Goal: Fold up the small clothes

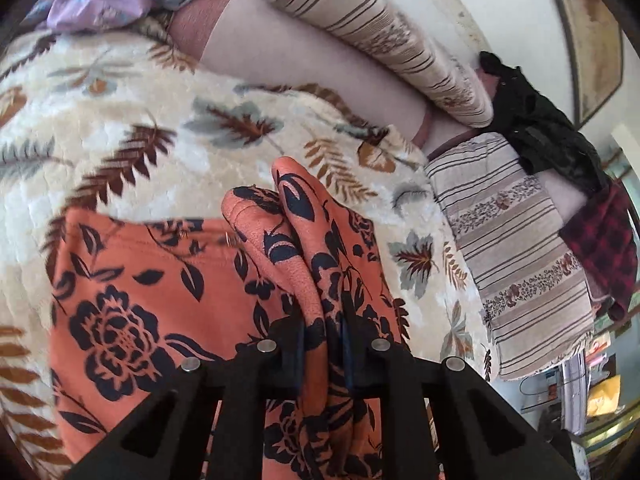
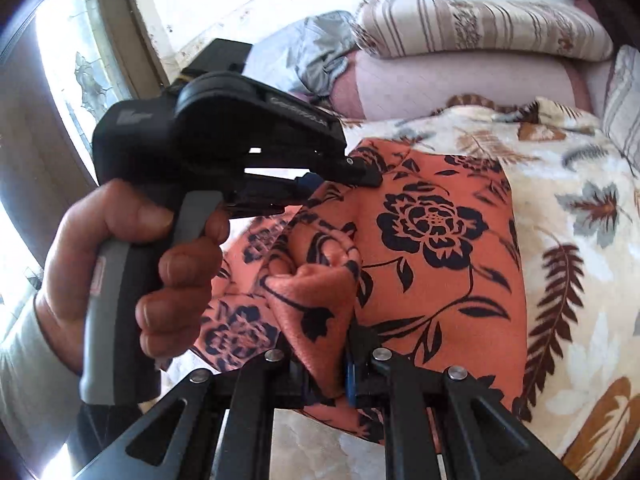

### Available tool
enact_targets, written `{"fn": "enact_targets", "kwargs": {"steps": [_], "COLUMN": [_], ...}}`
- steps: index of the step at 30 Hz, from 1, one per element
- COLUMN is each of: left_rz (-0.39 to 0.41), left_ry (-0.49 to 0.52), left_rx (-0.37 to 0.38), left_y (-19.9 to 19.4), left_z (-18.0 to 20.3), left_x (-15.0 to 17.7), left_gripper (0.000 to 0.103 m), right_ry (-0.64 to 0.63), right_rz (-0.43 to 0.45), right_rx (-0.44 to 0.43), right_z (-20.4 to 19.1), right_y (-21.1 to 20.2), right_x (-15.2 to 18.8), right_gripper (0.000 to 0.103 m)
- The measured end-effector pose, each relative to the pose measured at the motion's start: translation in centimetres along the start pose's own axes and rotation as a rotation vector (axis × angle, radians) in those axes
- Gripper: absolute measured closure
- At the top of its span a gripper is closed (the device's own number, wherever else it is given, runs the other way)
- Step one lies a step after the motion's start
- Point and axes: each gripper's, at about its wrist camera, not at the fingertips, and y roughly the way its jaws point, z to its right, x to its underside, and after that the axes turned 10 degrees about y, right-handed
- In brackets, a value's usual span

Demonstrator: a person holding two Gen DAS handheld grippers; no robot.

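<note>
Your left gripper (image 1: 325, 330) and right gripper (image 2: 329, 376) each clamp bunched folds of the orange floral garment (image 2: 432, 240) on the leaf-print blanket (image 1: 140, 120).

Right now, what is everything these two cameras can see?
Floral garment: one, orange with dark flowers, on the blanket, pinched by both grippers.
Blanket: one, cream with brown and grey leaves, under the garment.
Striped cushions: at least two, beige and brown, behind the blanket.
Black garment: one, beside the cushions.
Plaid cloth: one, red and black, beside the black garment.
Grey cloth: one, at the back.
Left gripper: black, shut on the garment.
Right gripper: black, shut on the garment.
Left hand: on the other gripper's handle.
</note>
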Motion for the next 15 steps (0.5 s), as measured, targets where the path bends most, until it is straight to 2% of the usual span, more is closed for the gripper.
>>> {"fn": "enact_targets", "kwargs": {"steps": [2,4,6,8,9,11,15], "left_rz": [0.056,0.069,0.024,-0.082,-0.100,-0.060,0.025], "left_ry": [0.043,0.022,-0.039,-0.155,-0.180,-0.181,-0.024], "left_rx": [-0.001,-0.005,-0.041,-0.098,-0.089,-0.056,-0.082], "left_y": [-2.6,-3.3,-2.4,0.2,0.9,0.1,-2.8], "left_z": [-1.2,-3.9,-7.8,-12.0,-13.2,-13.2,-9.3], "left_x": [-0.1,0.1,1.3,3.4,4.3,4.4,2.0], "left_gripper": [0.088,0.088,0.088,0.088,0.087,0.087,0.088], "right_ry": [-0.052,-0.085,-0.090,-0.081,-0.064,-0.074,-0.096], "right_rz": [0.006,-0.011,-0.071,-0.184,-0.226,-0.212,-0.151], "right_rx": [-0.016,-0.036,-0.047,-0.045,-0.045,-0.035,-0.046], "right_z": [-2.5,-4.6,-5.8,-6.1,-6.1,-6.5,-8.6], "right_y": [0.3,1.6,4.3,8.0,9.3,9.2,6.1], "right_x": [-0.5,-0.6,-0.1,1.1,1.7,1.8,0.8], "right_gripper": [0.090,0.090,0.090,0.090,0.090,0.090,0.090]}}
